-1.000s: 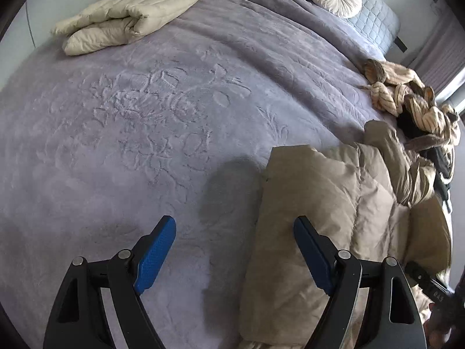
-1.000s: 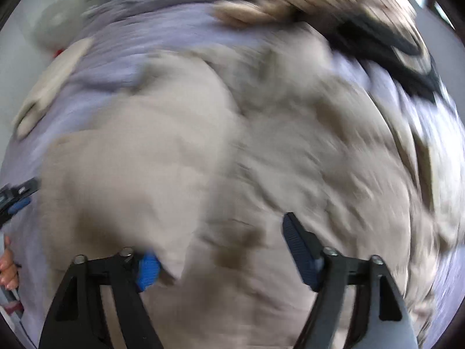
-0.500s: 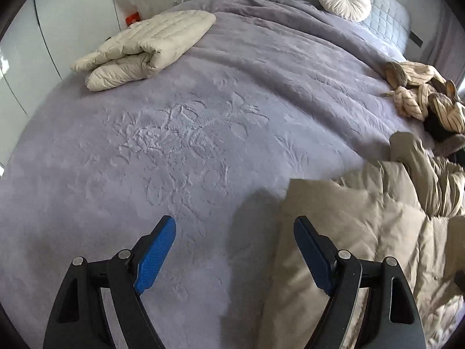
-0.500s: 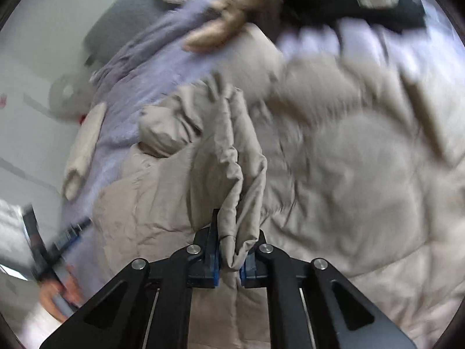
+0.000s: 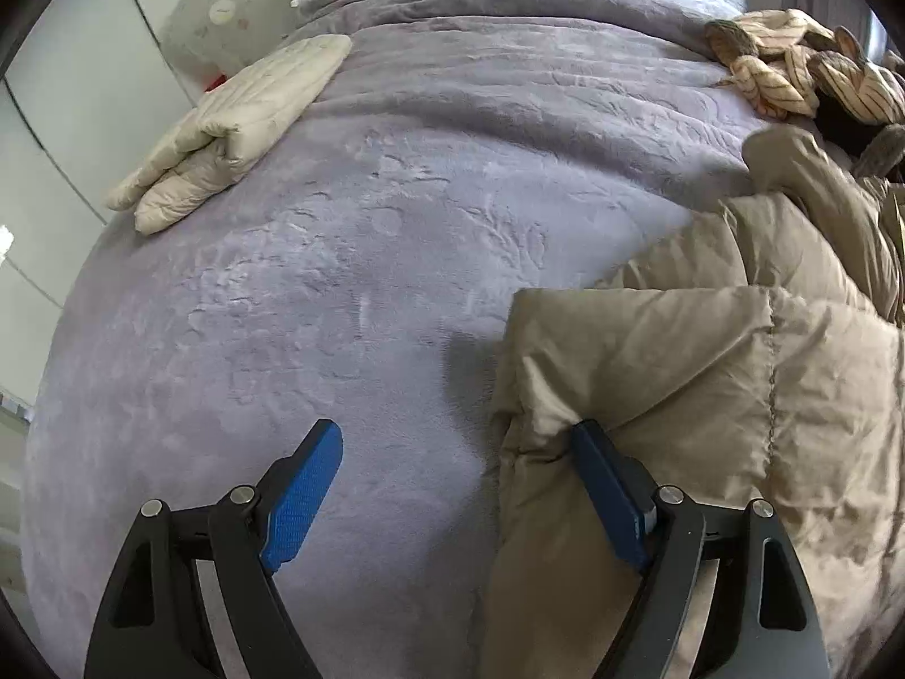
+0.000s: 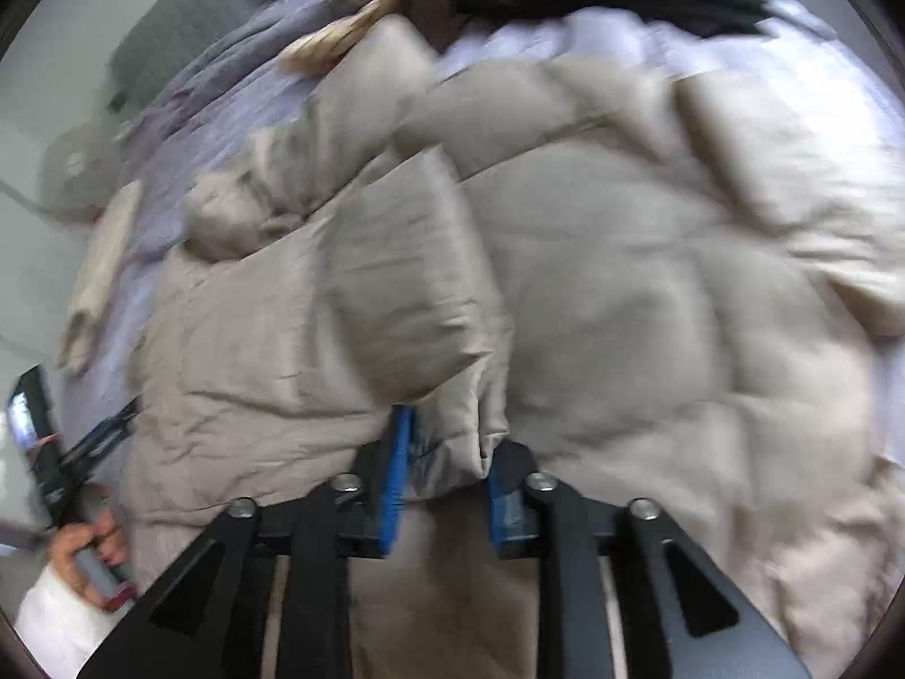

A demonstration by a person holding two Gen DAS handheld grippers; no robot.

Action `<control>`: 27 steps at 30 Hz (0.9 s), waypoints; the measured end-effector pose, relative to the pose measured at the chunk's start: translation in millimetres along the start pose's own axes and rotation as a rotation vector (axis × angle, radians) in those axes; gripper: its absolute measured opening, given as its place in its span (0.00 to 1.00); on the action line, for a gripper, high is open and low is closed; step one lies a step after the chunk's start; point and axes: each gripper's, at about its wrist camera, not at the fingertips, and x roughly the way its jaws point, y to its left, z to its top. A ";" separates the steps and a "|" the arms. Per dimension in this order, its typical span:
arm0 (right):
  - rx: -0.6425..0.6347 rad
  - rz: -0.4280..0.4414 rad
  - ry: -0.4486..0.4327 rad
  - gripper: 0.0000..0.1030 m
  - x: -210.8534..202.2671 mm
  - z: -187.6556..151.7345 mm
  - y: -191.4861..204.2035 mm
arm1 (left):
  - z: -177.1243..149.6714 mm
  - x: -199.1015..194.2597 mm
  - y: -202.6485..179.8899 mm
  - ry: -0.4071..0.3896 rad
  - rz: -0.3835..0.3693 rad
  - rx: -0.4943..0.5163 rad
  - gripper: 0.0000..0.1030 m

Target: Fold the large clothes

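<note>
With one cream jacket lying folded on the bed, the tan coat is lying unfolded beside it, the left gripper spread wide while the right gripper, blurred, is apparently pinching a fold.
</note>
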 end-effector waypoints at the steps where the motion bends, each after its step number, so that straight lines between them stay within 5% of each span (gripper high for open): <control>1: 0.006 -0.030 -0.041 0.27 -10.1 0.5 -3.6 | 2.1 -9.0 5.0 -0.008 -0.004 -0.017 0.82; 5: -0.032 0.091 -0.109 0.17 -34.9 -0.7 -14.1 | -13.9 -46.8 8.4 -0.052 -0.092 -0.038 0.82; 8: -0.112 0.133 -0.037 0.16 -10.7 -2.0 2.3 | -42.0 -44.9 -7.0 -0.016 -0.065 0.055 0.82; 12: -0.136 0.081 0.035 0.10 36.9 -2.7 -0.1 | -61.2 -23.0 -15.2 0.020 -0.052 0.032 0.82; 17: -0.085 0.081 0.042 0.10 42.9 14.4 -10.7 | -54.7 -18.0 -13.1 0.040 -0.038 -0.009 0.84; 24: 0.008 0.182 0.086 0.21 2.0 0.5 -41.4 | -64.2 -63.0 -16.1 0.041 -0.094 0.040 0.84; 27: 0.050 0.199 0.111 0.45 -10.3 -23.7 -45.5 | -74.8 -82.2 -26.5 0.047 -0.124 0.077 0.84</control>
